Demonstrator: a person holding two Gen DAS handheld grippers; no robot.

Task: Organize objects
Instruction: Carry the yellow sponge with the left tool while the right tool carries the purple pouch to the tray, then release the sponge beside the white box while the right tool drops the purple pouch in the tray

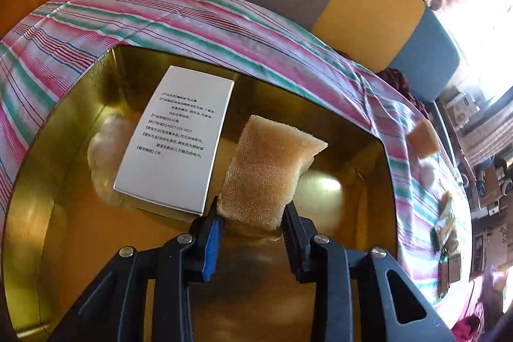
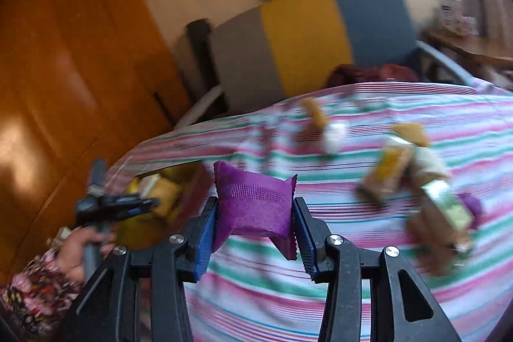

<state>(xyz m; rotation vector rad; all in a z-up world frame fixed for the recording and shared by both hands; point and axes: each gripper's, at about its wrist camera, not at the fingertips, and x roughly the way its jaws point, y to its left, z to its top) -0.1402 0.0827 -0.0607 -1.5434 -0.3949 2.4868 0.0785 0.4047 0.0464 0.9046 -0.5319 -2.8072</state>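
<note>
In the left wrist view my left gripper (image 1: 251, 221) is shut on a tan sponge (image 1: 269, 172) and holds it inside a shiny gold box (image 1: 48, 213). A white carton with printed text (image 1: 179, 140) and a pale cotton ball (image 1: 107, 146) lie in the box. In the right wrist view my right gripper (image 2: 255, 213) is shut on a purple packet (image 2: 253, 205) above the striped cloth (image 2: 352, 262). The left gripper (image 2: 121, 204) also shows there, over the gold box (image 2: 154, 191) at the left.
More sponges, cotton balls and packets lie scattered on the cloth (image 2: 410, 175), blurred, and along the right edge in the left wrist view (image 1: 423, 140). A grey, yellow and blue sofa (image 2: 304, 44) stands behind the table. A wooden cabinet (image 2: 64, 53) is at the left.
</note>
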